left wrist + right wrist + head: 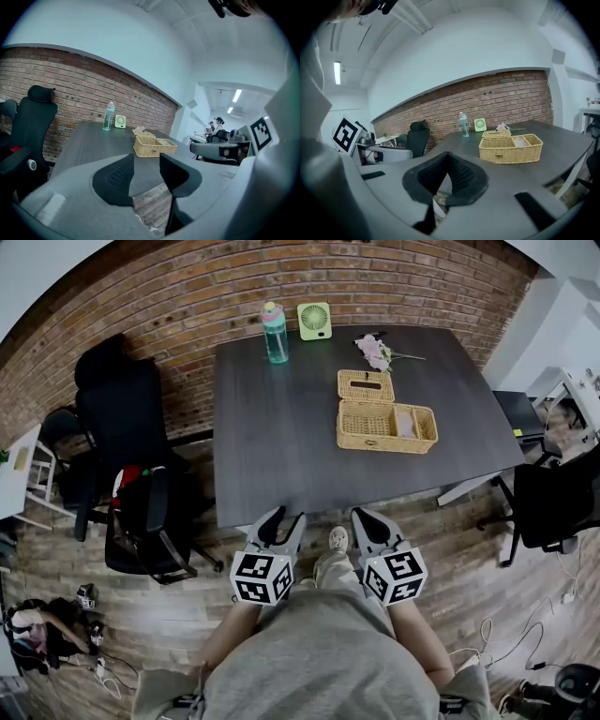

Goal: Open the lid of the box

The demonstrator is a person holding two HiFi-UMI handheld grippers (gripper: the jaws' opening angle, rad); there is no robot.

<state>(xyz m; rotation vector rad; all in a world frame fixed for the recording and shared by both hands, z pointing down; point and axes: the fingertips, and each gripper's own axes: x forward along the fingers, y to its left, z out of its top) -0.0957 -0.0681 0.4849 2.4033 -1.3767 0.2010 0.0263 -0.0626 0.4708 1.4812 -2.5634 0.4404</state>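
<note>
A woven wicker box (386,426) stands on the dark table (281,446), right of its middle. The box's lid (366,385) lies flat just behind it, and the compartments show from above. Both grippers hang close to my body, short of the table's near edge and far from the box. My left gripper (286,517) is open with nothing between its jaws. In the left gripper view the gripper (146,161) points toward the box (153,146). My right gripper (366,517) is shut and empty. The right gripper view shows the gripper (449,157) with the box (511,149) ahead to its right.
A teal bottle (275,334), a small green fan (314,321) and a pink flower (377,351) stand at the table's far edge by the brick wall. Black office chairs (122,437) stand to the left, another chair (553,502) to the right. Cables lie on the floor.
</note>
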